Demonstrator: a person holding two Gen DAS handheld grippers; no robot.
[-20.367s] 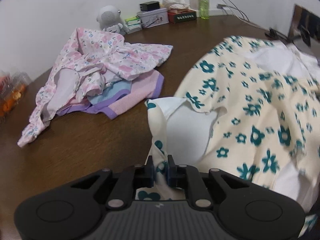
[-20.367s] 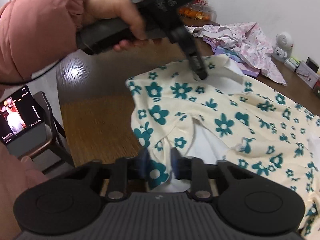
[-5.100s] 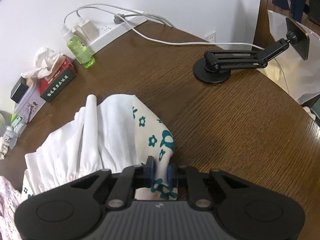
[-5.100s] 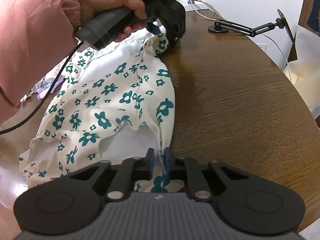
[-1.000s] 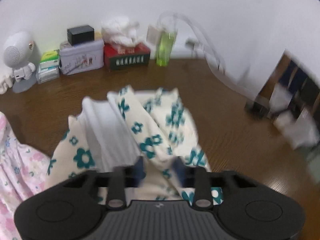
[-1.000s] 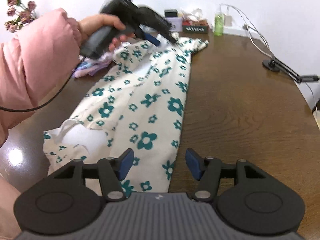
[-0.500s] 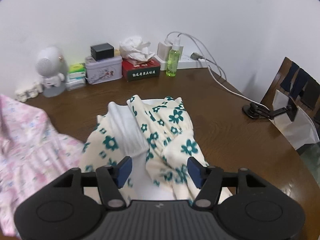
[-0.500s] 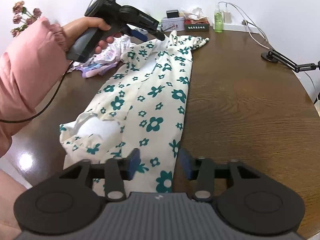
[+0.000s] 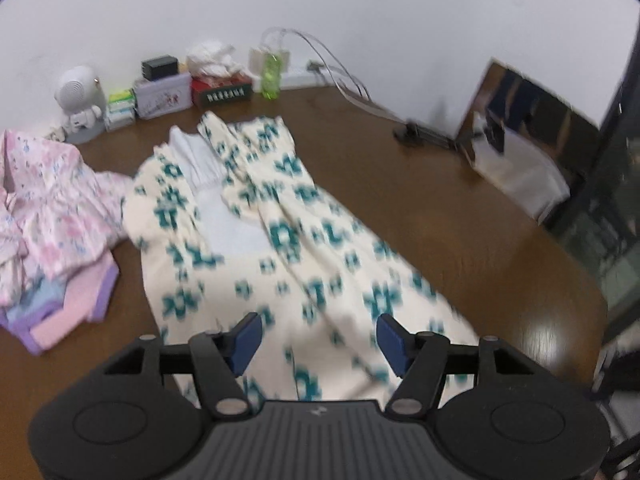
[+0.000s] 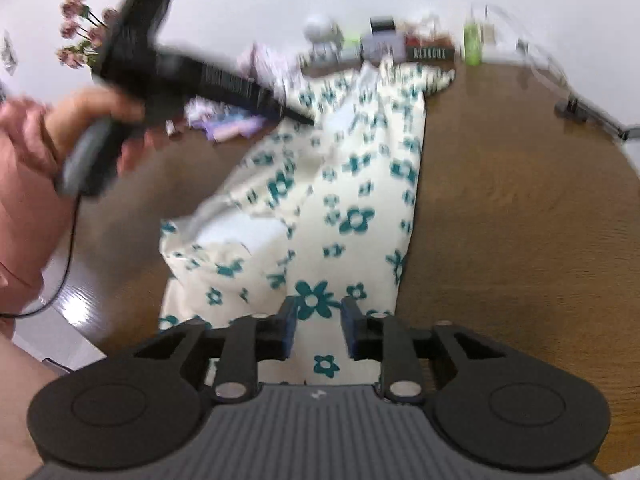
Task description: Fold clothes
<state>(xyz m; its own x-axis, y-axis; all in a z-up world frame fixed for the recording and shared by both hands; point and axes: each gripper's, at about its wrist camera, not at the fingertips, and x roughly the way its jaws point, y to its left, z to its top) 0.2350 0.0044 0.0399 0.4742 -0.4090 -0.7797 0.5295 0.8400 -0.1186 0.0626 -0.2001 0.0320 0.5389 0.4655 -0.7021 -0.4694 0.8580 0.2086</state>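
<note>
The floral dress (image 10: 352,200) lies lengthwise on the wooden table (image 10: 520,220). At its near end the right gripper (image 10: 318,330) has just been widening, pads apart over the hem. Left of the dress a hand (image 10: 86,120) holds the left gripper (image 10: 304,118) above its far part

The cream dress (image 9: 304,240) with teal flowers lies long and flat on the brown table (image 9: 460,216), folded lengthwise, white lining showing.

Home room, wooden table (image 9: 460,216), tissue box (image 9: 221,90), dried flowers (image 10: 78,32), clothes pile (image 9: 48,208)
</note>
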